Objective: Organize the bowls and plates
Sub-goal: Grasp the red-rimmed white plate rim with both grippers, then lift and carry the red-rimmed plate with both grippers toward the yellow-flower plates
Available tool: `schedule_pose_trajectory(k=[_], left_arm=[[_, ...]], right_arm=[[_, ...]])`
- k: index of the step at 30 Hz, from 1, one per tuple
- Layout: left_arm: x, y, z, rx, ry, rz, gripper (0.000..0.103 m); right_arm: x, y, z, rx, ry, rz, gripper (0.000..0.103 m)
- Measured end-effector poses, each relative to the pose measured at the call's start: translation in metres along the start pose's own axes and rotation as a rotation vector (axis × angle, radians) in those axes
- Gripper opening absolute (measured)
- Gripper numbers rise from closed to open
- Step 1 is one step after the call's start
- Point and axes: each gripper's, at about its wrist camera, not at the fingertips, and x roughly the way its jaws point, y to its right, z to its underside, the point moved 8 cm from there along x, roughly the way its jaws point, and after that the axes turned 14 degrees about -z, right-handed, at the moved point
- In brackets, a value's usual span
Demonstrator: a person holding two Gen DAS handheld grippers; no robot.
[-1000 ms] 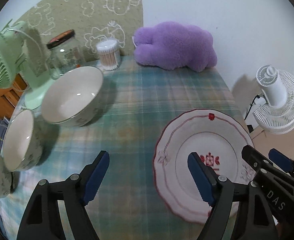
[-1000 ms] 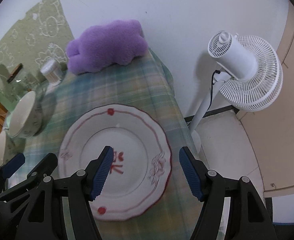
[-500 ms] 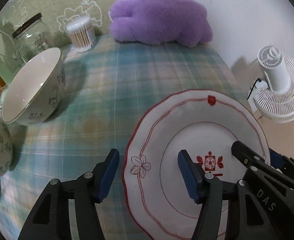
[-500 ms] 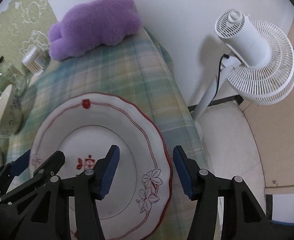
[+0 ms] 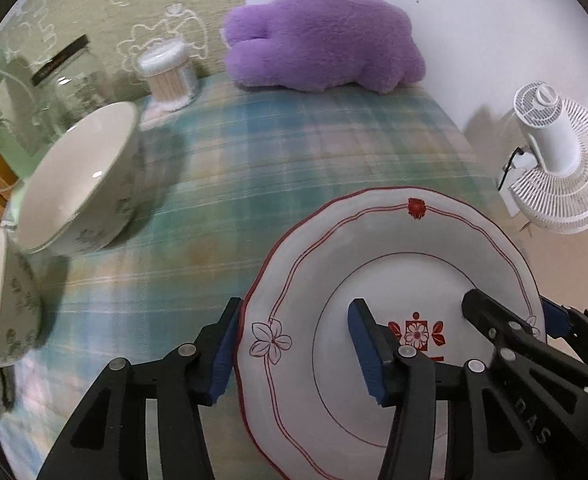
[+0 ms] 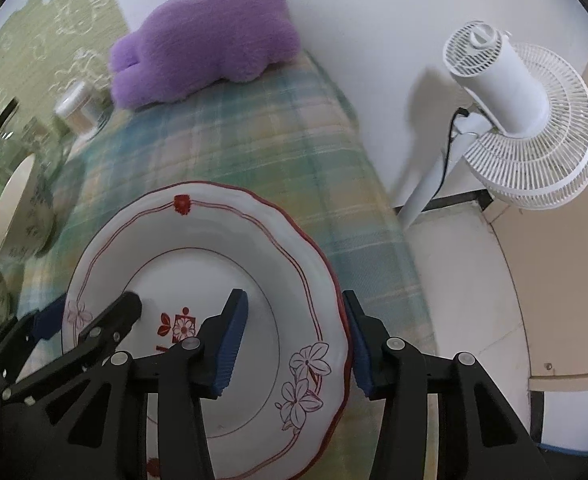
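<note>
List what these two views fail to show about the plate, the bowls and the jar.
- Plate: near rim hidden under both grippers and cut by the bottom edge in both views; whether the closing pads press it is unclear.
- Small bowl: cut off by the left edge, left wrist view.
- Big bowl: right wrist view shows only its side.
- Jar: blurred, contents unreadable.

1. left gripper (image 5: 294, 346): pitched steeply down, jaws closing, straddling the left rim of the plate (image 5: 394, 248). Outer finger sits off the edge, inner finger over the well.
2. right gripper (image 6: 294, 338): same steep pitch, jaws closing, straddling the opposite rim (mirror of the left).
3. Pad contact: small gaps seem to remain on both; cannot confirm a clamp.
4. Each gripper's black fingertips show in the other's view, close together over the plate.
</note>
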Motion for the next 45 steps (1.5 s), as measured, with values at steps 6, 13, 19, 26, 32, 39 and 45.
schedule_pose_trajectory(k=[6,13,19,26,32,39,45], left_arm=[[-0.006,-0.027,0.021,0.006,-0.025,-0.047,0.053],[-0.006,-0.037,0.035,-0.009,-0.038,-0.05,0.052],[-0.008,-0.036,0.034,-0.022,-0.02,-0.075,0.051],[-0.025,-0.044,0.031,-0.024,0.025,-0.064,0.051],[-0.051,-0.058,0.032,-0.036,0.071,-0.055,0.051],[-0.083,-0.073,0.047,-0.042,0.114,-0.024,0.051],[-0.11,-0.078,0.069,-0.017,0.144,0.033,0.051]], right_arm=[[0.002,-0.028,0.026,-0.032,-0.06,-0.053,0.05],[0.003,-0.049,0.037,-0.097,-0.075,-0.048,0.054],[0.004,-0.048,0.034,-0.106,-0.061,-0.028,0.05],[-0.013,-0.054,0.037,-0.135,-0.024,0.004,0.05],[-0.042,-0.068,0.038,-0.133,0.025,0.013,0.05],[-0.076,-0.087,0.052,-0.131,0.067,0.038,0.05],[-0.108,-0.096,0.076,-0.105,0.088,0.069,0.05]])
